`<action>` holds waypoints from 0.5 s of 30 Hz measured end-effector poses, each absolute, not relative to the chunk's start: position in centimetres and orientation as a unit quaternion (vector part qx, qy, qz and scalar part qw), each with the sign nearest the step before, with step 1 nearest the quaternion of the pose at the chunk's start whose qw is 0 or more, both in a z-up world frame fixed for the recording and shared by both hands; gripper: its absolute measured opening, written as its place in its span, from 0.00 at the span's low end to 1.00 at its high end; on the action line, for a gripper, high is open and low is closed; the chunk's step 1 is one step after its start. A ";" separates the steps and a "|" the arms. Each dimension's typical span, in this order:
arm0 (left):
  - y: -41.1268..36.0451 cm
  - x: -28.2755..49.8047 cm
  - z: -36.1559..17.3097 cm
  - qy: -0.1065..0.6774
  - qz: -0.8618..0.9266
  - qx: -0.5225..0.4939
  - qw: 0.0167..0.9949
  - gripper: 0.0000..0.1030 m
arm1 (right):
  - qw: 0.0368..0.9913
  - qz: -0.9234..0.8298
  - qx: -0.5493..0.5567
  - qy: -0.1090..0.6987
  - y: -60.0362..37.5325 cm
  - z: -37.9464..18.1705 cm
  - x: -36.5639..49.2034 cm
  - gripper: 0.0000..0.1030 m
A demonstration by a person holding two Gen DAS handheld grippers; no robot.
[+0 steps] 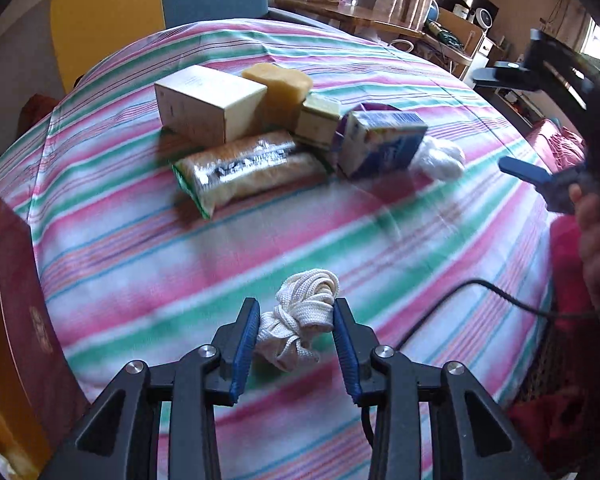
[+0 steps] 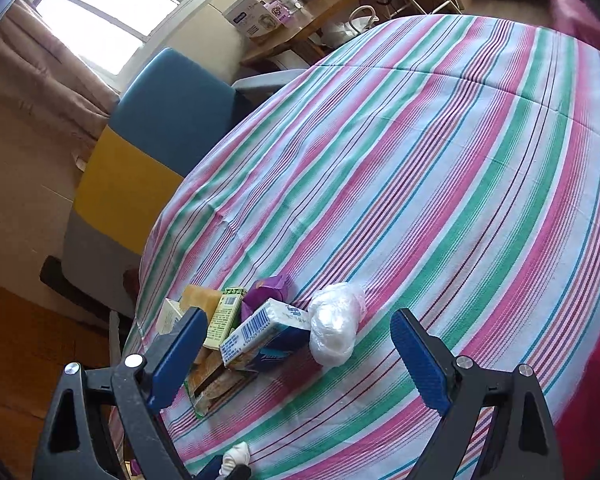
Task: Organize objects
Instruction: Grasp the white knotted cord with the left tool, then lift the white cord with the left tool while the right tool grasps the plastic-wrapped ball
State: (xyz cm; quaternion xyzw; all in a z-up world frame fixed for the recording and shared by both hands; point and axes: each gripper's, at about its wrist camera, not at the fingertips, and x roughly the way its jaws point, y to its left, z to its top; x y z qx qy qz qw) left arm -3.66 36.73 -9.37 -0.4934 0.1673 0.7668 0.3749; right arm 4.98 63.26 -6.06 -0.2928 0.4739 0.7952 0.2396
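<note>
Left gripper [image 1: 294,326] jaws grip white cord bundle [image 1: 300,320]; right gripper [image 2: 300,364] jaws wide open, empty, boxes [image 2: 256,336] at 11 o'clock.

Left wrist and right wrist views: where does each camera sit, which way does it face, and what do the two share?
Left wrist: sits on the left hand-held gripper, looking steeply down over the striped cloth; its blue pads flank a white cord bundle. A hand with the right hand-held gripper shows at the right edge.
Right wrist: sits on the right hand-held gripper, jaws wide and empty, facing across the cloth toward the window.
Shared: the pile of boxes, including the blue-and-white box, and the white plastic bag.
</note>
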 end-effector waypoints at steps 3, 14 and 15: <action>35.9 -3.2 -9.6 0.159 0.767 -0.494 0.377 0.36 | 0.247 0.797 -0.311 0.456 63.0 -6.2 4.3 0.89; 35.2 -3.9 -10.2 0.129 0.766 -0.504 0.377 0.36 | 0.269 0.788 -0.380 0.402 62.7 -7.8 2.0 0.60; 35.3 -3.9 -10.3 0.129 0.766 -0.504 0.377 0.36 | 0.268 0.788 -0.387 0.397 62.6 -8.0 1.7 0.59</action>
